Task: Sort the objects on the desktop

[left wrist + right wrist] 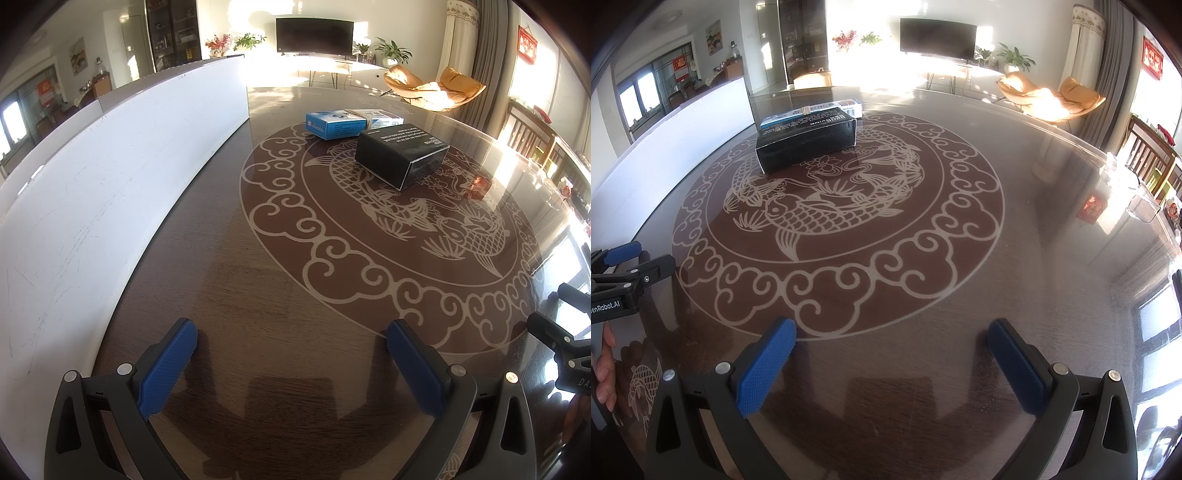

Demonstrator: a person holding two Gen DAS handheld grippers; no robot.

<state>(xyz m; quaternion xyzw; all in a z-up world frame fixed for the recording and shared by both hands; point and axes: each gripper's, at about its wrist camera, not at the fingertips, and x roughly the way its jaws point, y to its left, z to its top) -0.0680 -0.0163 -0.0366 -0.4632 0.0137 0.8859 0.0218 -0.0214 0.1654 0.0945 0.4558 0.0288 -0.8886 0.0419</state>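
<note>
lying well beyond both gaping tongs (291, 345) (892, 345), black box (400, 153)

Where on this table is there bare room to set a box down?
Bare: the near half of the table, from both open grippers up to the fish pattern, and the whole right side. Also the dark strip beside the white board. Crowded: only the far left, where the black box sits against the blue box.
</note>
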